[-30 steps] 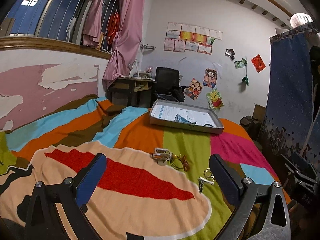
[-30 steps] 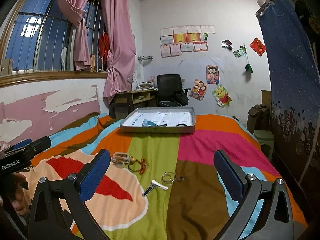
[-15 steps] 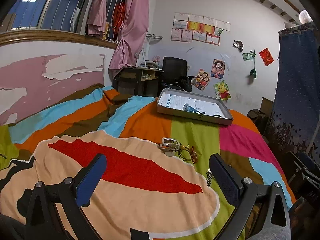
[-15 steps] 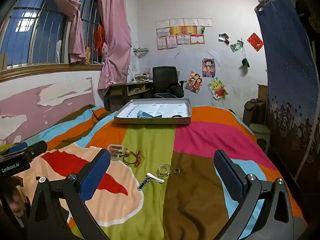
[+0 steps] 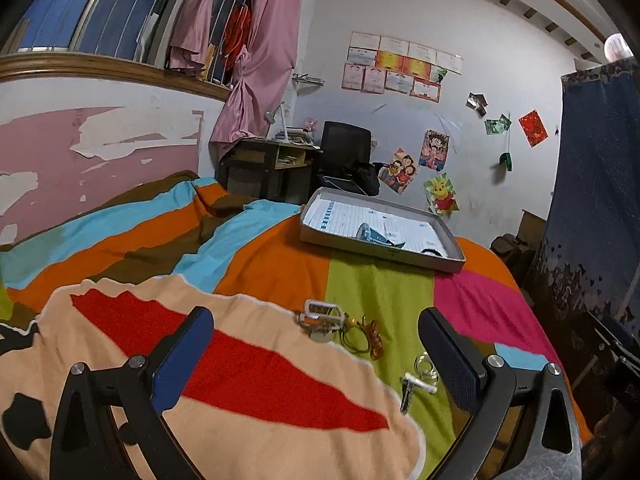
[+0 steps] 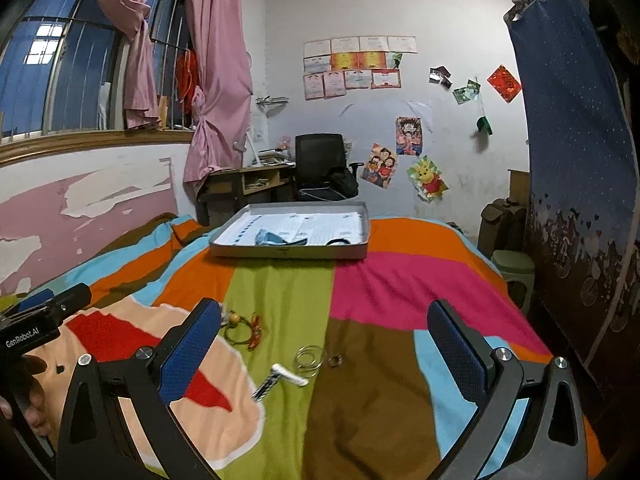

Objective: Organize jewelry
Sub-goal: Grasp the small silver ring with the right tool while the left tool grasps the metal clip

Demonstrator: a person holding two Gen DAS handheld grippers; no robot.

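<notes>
We hold both grippers above the bed, jaws spread wide and empty. The clip [image 6: 280, 378] lies on the green stripe just ahead of our right gripper [image 6: 324, 348], between its fingers in view, long axis slanting from near-left to far-right, with the rings [image 6: 308, 357] beside it. From our left gripper [image 5: 316, 350] it sits by the right finger, so the right seems nearer. The tray [image 6: 288, 252] waits well beyond.
</notes>
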